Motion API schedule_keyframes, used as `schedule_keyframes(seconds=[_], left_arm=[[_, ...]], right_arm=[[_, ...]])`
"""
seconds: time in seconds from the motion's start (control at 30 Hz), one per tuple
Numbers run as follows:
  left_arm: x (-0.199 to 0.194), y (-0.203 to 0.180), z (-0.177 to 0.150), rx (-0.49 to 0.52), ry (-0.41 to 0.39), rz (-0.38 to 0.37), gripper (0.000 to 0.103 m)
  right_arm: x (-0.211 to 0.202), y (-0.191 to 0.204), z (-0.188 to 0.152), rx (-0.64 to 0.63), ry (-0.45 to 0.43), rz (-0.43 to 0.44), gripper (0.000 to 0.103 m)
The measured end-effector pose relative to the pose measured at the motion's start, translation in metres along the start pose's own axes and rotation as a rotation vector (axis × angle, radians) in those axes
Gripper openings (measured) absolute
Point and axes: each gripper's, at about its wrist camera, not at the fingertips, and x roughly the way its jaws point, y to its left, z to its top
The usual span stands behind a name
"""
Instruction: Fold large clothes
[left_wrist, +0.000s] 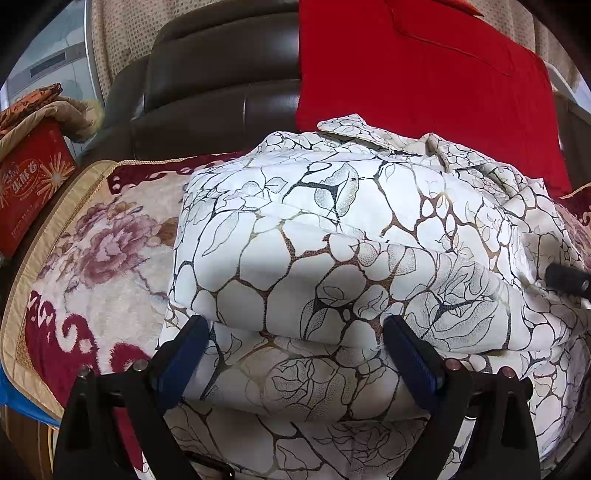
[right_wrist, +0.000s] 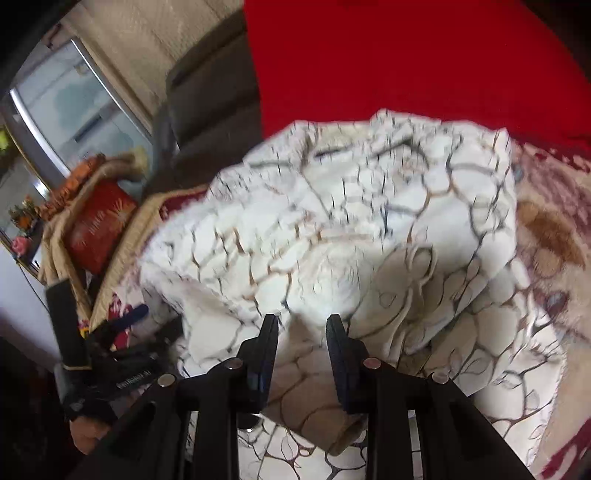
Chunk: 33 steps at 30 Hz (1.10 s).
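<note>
From my left wrist view the left claw stands wide, its blue-padded fingers spread to either side of a thick folded edge of the white garment, and I cannot make out the pads pressing on the cloth. The garment, white with a dark and gold net of veins and flower outlines, lies folded in a bulky stack on the floral blanket that covers the sofa seat, its collar turned toward the dark leather sofa back. A red cloth hangs over that back just behind the garment. Off to the left a red box with gold lettering sits under a tan and orange throw. At the right edge of this view I see a black tip lying on the garment. In the right wrist view, which is blurred, the right claw is narrow, with a raised fold of the garment standing in the gap between its fingers; whether they pinch it I cannot tell. The left claw shows at the garment's far left edge.
</note>
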Motion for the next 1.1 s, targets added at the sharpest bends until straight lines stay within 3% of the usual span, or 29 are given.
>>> schedule_keyframes(seconds=[0.1, 0.3, 0.77, 0.93, 1.1], left_arm=[[0.001, 0.001, 0.0, 0.0, 0.0, 0.0, 0.096], [0.003, 0.0, 0.0, 0.009, 0.001, 0.005, 0.096], [0.003, 0.0, 0.0, 0.006, 0.0, 0.004, 0.096], [0.003, 0.0, 0.0, 0.011, -0.001, 0.009, 0.096], [0.002, 0.001, 0.001, 0.012, 0.011, 0.004, 0.096]], right_arm=[[-0.005, 0.001, 0.002, 0.003, -0.027, -0.005, 0.031], [0.027, -0.006, -0.001, 0.014, 0.097, -0.055, 0.031], [-0.007, -0.005, 0.002, 0.015, -0.015, -0.014, 0.031], [0.019, -0.011, -0.002, 0.009, 0.099, -0.063, 0.031], [0.02, -0.005, -0.003, -0.033, 0.097, -0.082, 0.031]])
